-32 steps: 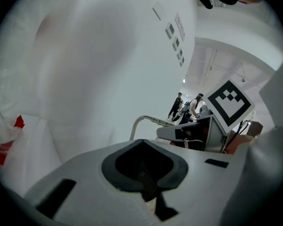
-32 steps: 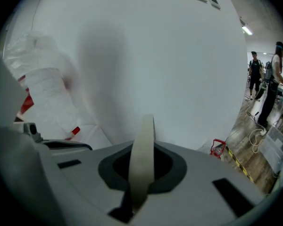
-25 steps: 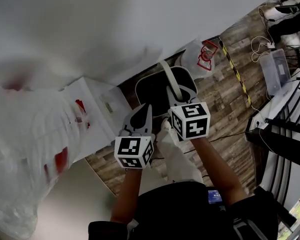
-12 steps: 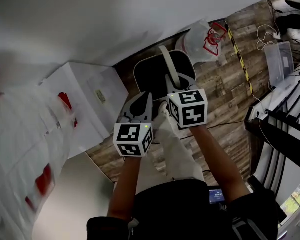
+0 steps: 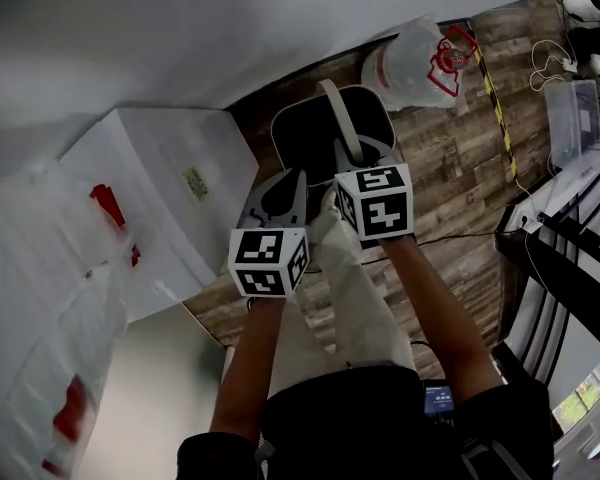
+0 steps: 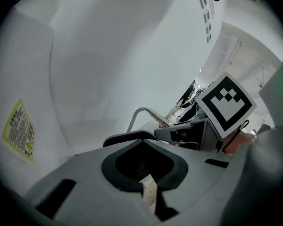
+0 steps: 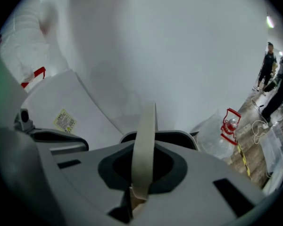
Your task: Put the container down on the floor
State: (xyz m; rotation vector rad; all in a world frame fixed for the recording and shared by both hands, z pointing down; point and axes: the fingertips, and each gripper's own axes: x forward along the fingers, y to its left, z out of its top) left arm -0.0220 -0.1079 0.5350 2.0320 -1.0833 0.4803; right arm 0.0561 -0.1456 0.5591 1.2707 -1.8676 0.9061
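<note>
The container (image 5: 315, 133) is a dark tub with a pale rim and a white strap handle (image 5: 338, 118); it hangs above the wooden floor (image 5: 450, 188). My right gripper (image 5: 353, 160) is shut on that handle. In the right gripper view the handle (image 7: 144, 149) runs down into the closed jaws of the right gripper (image 7: 132, 199), with the tub's rim (image 7: 179, 136) behind. My left gripper (image 5: 288, 186) sits at the tub's near left side. In its own view the left gripper (image 6: 148, 192) has its jaws together, and the rim (image 6: 125, 138) and handle (image 6: 141, 112) lie just beyond.
A white box (image 5: 170, 198) with a yellow label stands left of the tub against the white wall. A clear bag with red print (image 5: 415, 63) lies beyond it. Yellow-black tape (image 5: 495, 68), a clear plastic bin (image 5: 575, 113) and dark racks (image 5: 570, 228) are at the right.
The head view has swung, so the white box and the bag sit further up and right. Both grippers and the tub keep their places relative to each other.
</note>
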